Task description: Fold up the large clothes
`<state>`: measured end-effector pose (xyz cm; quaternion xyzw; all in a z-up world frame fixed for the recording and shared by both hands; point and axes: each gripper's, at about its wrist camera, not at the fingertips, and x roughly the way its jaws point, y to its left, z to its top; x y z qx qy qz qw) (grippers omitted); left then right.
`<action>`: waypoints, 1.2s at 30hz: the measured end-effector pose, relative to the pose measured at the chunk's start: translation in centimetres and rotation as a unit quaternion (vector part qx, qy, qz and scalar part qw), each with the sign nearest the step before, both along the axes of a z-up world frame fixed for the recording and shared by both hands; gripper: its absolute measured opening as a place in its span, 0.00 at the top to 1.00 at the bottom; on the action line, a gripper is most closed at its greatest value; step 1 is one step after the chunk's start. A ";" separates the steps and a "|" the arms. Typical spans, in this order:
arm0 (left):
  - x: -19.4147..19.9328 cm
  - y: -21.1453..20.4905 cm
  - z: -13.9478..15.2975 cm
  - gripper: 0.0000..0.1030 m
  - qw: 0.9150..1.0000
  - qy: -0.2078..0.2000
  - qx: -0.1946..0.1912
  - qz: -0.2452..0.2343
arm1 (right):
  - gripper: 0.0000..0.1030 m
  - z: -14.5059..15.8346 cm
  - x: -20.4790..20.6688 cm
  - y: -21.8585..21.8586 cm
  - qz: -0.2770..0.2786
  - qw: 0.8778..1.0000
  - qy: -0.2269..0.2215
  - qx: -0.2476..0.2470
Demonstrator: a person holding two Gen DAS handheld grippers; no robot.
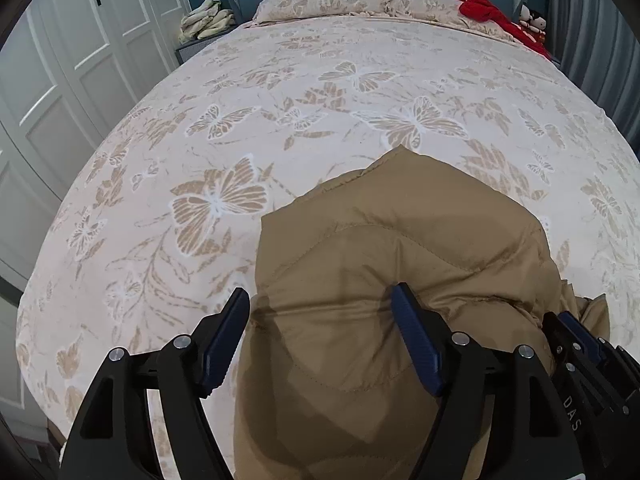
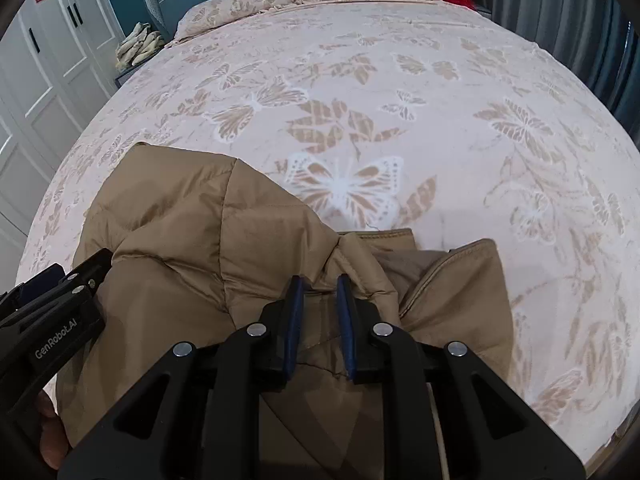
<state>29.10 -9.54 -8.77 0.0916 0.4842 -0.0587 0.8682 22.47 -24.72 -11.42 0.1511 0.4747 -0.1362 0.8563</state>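
Note:
A tan quilted jacket point(image 1: 400, 240) lies bunched on the near part of the bed. In the left wrist view my left gripper point(image 1: 320, 292) hangs over it with its jaws wide apart. One blue pad point(image 1: 416, 340) rests against the fabric and the other pad point(image 1: 224, 340) stands off the jacket's left edge, so nothing is pinched. My right gripper point(image 2: 319, 280) is nearly closed on a gathered fold of the jacket point(image 2: 200, 232), with creases running out from its tips. Each gripper shows at the edge of the other's view: the right gripper point(image 1: 572, 328) and the left gripper point(image 2: 80, 276).
The bed has a cream butterfly bedspread point(image 1: 280, 120) with pillows point(image 1: 328, 2) at the blue headboard. Red cloth point(image 1: 488, 12) and small dolls point(image 1: 534, 20) sit at the far right corner. Folded cloths point(image 1: 206, 20) are stacked on a nightstand beside white wardrobe doors point(image 1: 60, 72). A curtain point(image 2: 560, 12) hangs on the right.

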 end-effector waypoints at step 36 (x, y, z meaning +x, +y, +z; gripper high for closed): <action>-0.1 -2.3 -4.5 0.29 0.996 -0.078 0.031 0.021 | 0.86 -4.3 0.6 -1.0 -0.017 0.999 -0.051 -0.002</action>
